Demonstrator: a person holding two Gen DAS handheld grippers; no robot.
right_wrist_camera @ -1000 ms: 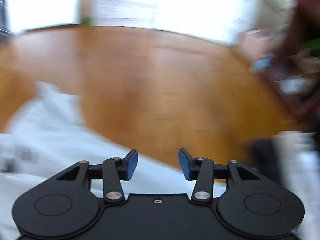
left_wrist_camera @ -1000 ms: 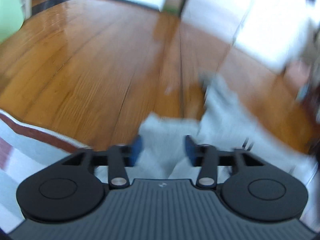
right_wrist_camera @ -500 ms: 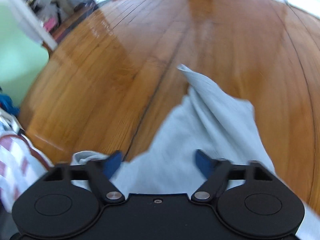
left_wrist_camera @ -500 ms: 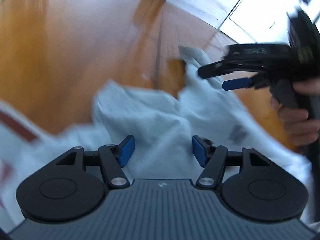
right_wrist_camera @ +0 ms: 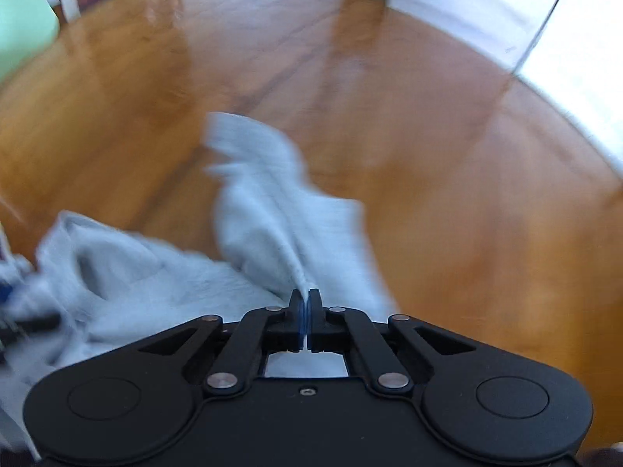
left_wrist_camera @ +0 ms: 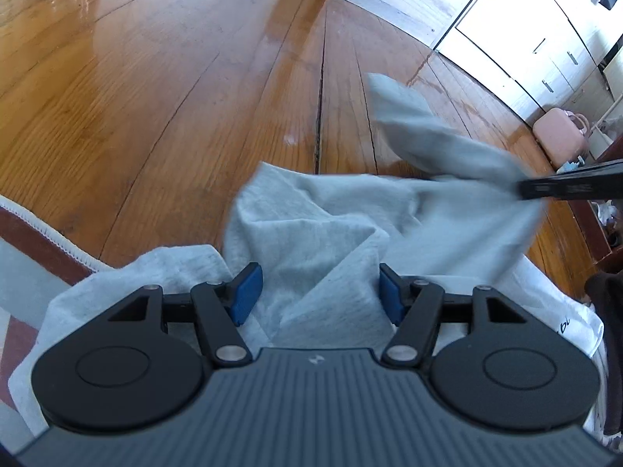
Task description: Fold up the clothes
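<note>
Your right gripper (right_wrist_camera: 306, 303) has its fingers clamped on a fold of the crumpled light-grey cotton garment (left_wrist_camera: 331, 233) lying on the glossy wooden floor (left_wrist_camera: 155, 97); left gripper (left_wrist_camera: 316, 292) fingers apart above it.

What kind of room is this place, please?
Probably a room in a home: a polished wooden floor, white cabinets along the far wall, and a striped rug at its edge. A grey garment lies there for folding.

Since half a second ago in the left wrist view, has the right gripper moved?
Yes. The right gripper has dropped lower and shifted right against the white cabinets, now only partly in frame and pinching the grey garment.
</note>
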